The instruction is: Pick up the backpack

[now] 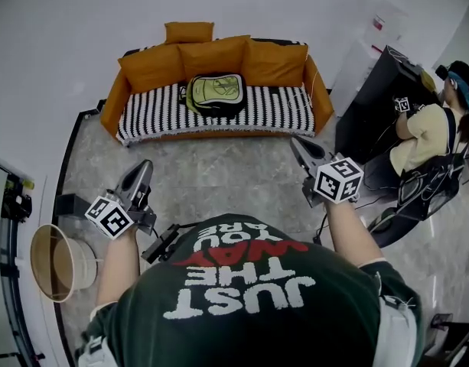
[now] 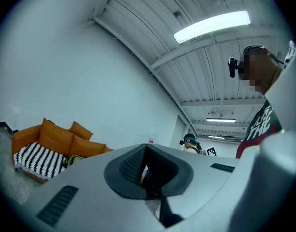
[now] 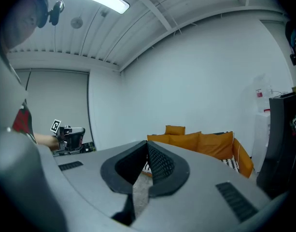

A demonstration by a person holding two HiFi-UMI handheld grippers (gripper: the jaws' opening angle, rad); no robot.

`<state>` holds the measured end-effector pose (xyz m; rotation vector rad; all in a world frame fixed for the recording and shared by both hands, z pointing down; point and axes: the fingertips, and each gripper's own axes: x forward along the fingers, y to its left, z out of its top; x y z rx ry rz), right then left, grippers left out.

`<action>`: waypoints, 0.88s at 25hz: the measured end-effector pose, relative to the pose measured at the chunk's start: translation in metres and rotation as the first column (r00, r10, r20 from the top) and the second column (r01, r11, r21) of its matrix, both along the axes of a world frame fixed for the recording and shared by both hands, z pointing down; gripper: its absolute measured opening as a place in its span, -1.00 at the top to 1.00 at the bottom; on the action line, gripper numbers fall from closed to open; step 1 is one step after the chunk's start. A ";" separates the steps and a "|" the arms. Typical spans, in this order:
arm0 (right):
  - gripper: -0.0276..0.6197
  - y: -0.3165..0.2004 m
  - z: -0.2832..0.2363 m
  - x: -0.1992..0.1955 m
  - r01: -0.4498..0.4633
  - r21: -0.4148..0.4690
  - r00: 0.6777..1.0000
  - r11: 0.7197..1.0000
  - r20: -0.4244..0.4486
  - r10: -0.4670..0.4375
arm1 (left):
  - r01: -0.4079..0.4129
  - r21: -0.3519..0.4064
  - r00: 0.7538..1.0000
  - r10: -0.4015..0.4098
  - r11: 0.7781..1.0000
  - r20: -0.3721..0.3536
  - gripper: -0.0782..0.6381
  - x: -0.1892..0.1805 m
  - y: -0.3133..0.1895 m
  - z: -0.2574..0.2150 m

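In the left gripper view, the left tongs (image 2: pixel 146 149) hide nearly all of the backpack (image 2: pixel 72 160); only a yellow-green sliver peeks out to their left. In the right gripper view, the right tongs (image 3: pixel 148 146) cover the seat of the sofa (image 3: pixel 201 141) (backpack with it). Right of them, a dark cabinet (image 3: pixel 283 144) is cut off by the picture's edge.
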<state>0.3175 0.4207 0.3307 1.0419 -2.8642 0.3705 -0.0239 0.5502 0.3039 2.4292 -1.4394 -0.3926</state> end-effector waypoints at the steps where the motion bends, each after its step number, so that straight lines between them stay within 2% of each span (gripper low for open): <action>1: 0.82 -0.001 0.000 0.002 0.005 0.001 1.000 1.000 0.004 -0.005 | 0.000 -0.002 1.000 0.000 1.000 0.001 0.77 0.003 0.000 0.001; 7: 0.82 -0.020 0.006 0.007 0.014 -0.007 1.000 1.000 0.017 -0.013 | 0.003 -0.029 1.000 -0.003 1.000 0.002 0.77 0.011 -0.017 0.010; 12: 0.82 -0.048 0.024 -0.005 0.011 -0.033 1.000 0.999 0.008 -0.011 | 0.003 -0.051 1.000 -0.004 0.999 -0.018 0.77 -0.005 -0.051 0.022; 17: 0.82 -0.099 0.036 -0.033 -0.017 -0.039 1.000 0.999 -0.014 0.016 | -0.043 -0.061 0.999 0.041 0.997 -0.029 0.77 -0.034 -0.116 0.039; 22: 0.82 -0.178 0.041 -0.080 -0.076 -0.035 0.997 0.996 -0.022 0.075 | -0.117 -0.062 0.992 0.114 0.991 -0.056 0.77 -0.087 -0.222 0.054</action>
